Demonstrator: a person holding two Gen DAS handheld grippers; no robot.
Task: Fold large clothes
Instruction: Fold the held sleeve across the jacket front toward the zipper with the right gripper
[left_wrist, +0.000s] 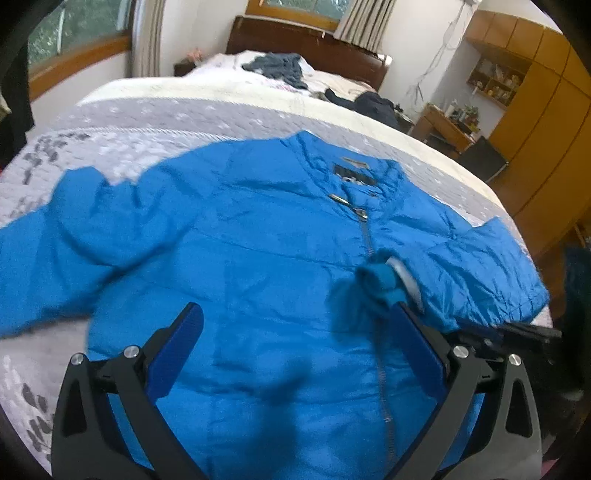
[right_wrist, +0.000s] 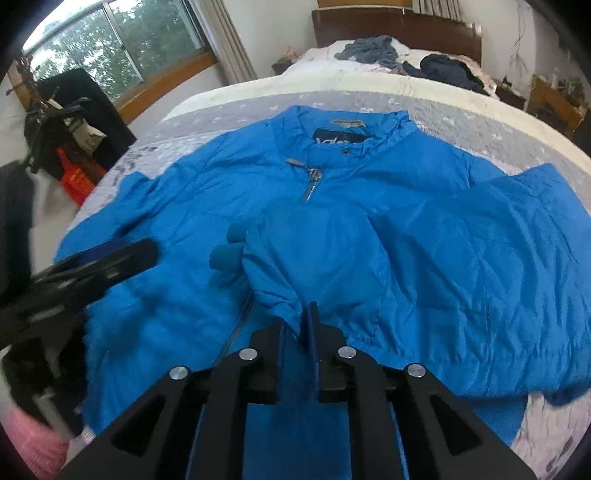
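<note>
blue jacket (right_wrist: 369, 236) lying front-up, spread across the bed (left_wrist: 221, 110) | right gripper (right_wrist: 297, 328) jaws pinching a sleeve cuff over the zipper (left_wrist: 369, 240) | left gripper (left_wrist: 295, 332) jaws gaping wide, hovering above the jacket's hem

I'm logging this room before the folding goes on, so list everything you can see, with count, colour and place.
jacket: one, bright blue, spread front-up on the bed, zip mostly closed, one cuff folded onto the chest.
bed: one, grey and white patterned cover, under the jacket.
headboard: one, dark brown wood, far end of the bed.
loose clothes: two or three heaps, grey-blue and dark, near the headboard.
windows: two, wood-framed, with curtains.
wardrobe: one, orange-brown wood, right wall.
desk: one, wooden, cluttered, beside the wardrobe.
red item: one, on the floor under the window.
left tool: one, black with blue pads, open above the jacket.
right tool: one, black, shut on the cuff.
</note>
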